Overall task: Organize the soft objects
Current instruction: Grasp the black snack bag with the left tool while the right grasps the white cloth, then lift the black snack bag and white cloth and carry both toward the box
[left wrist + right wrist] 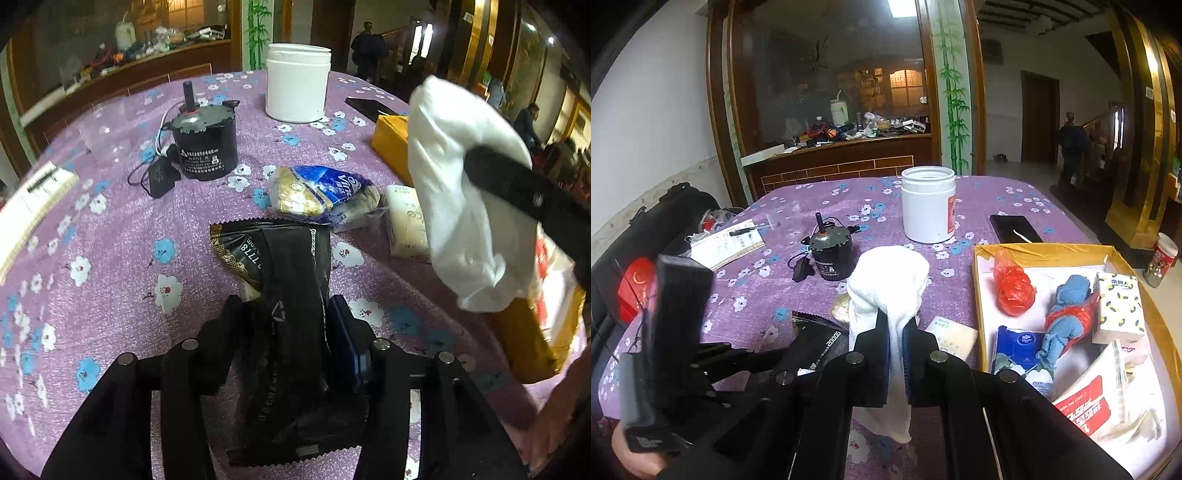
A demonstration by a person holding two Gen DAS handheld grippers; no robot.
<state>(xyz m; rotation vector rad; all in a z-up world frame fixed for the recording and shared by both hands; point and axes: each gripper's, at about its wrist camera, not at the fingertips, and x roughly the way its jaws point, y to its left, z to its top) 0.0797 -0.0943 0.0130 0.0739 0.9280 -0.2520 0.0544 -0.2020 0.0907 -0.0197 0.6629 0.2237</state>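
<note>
A black foil packet [291, 266] lies lengthwise on the purple flowered tablecloth [110, 229]. My left gripper [286, 306] is shut on its pinched middle, with the blue pad [341, 332] against its right side. My right gripper [895, 332] is shut on a white cloth [886, 280], which bunches above the fingers and hangs below them. In the left wrist view that cloth [454, 184] is held up at the right, above the table. The black packet [823, 339] also shows just left of the right gripper.
An open yellow box [1034, 249] at the right holds a red bag [1014, 291], a blue knit item [1067, 317] and tissue packs. On the cloth lie a blue-and-white bag [321, 192], a beige tissue pack [955, 336], a black motor [831, 258], a white jar [929, 203], a phone [1015, 227] and a notebook [727, 243].
</note>
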